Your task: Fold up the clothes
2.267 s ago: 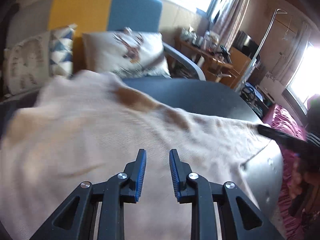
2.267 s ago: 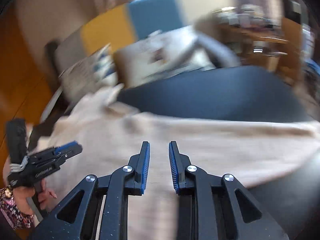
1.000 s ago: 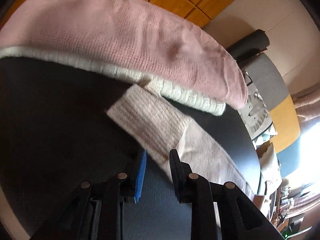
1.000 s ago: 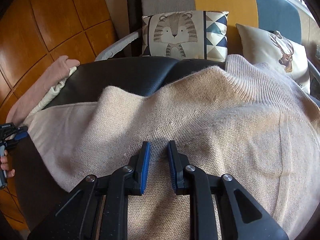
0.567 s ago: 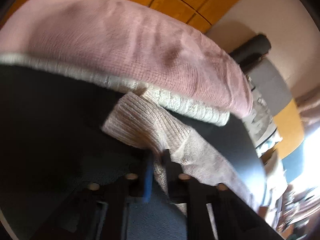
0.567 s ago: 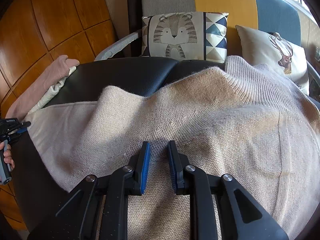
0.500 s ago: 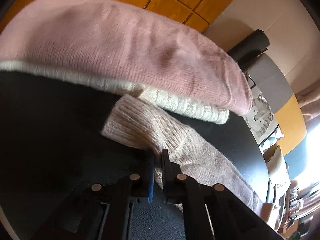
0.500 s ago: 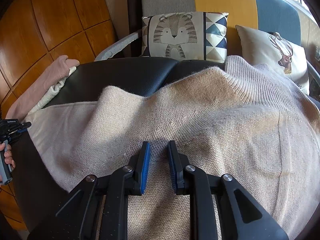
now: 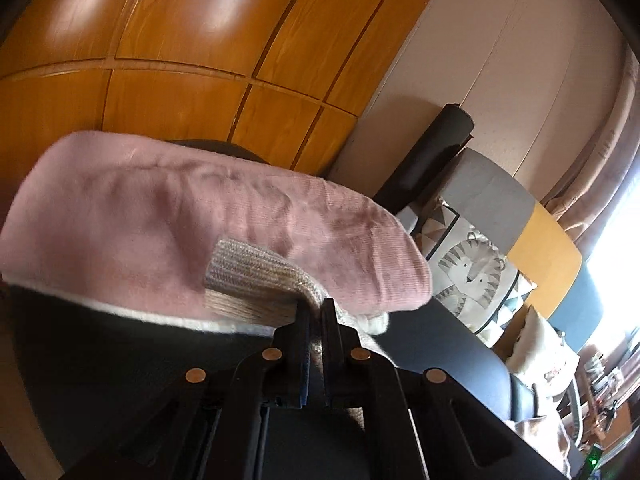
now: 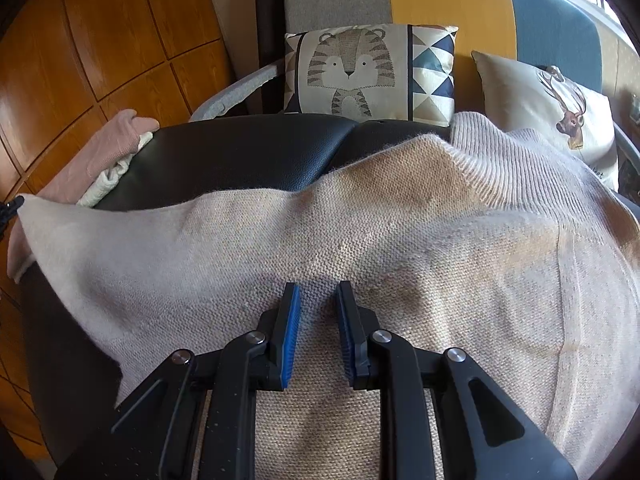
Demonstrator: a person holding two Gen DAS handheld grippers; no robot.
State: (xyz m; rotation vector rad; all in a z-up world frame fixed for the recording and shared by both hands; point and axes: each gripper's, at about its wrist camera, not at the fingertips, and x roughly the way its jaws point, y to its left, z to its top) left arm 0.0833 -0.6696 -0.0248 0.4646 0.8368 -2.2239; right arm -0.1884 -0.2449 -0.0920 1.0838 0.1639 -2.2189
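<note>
Here, in the left wrist view, the left tool [image 9: 315, 307] is clenched on the ribbed cuff [image 9: 256, 270] of a beige sweater; its jaws have just been closing, and the knit is pinched between the blue pads and bunches just above the tips. The cuff hangs in front of a folded pink garment [image 9: 168, 216] that lies on a cream one, of which only the pale edge [image 9: 160, 316] shows. Both sit on the black worktop [image 9: 452, 344], with orange wood panels [image 9: 168, 60] behind and a tiger cushion [image 9: 472, 276] on a chair to the right. In the right wrist view, the beige sweater [image 10: 360, 232] is spread flat across most of the black worktop [image 10: 248, 156]. It is a fine, even knit with a ribbed band [image 10: 516, 160] at the far right and a faint seam running down its right side. One sleeve [image 10: 68, 236] stretches off to the left edge of the picture, pulled taut and lifted off the surface. The right tool [image 10: 318, 294] rests with its tips on the sweater's body, its jaws a little apart and nothing gripped between them. Behind stand the tiger cushion [image 10: 360, 68] and a deer cushion [image 10: 552, 108], and the pink stack [image 10: 108, 148] lies at the far left.
</note>
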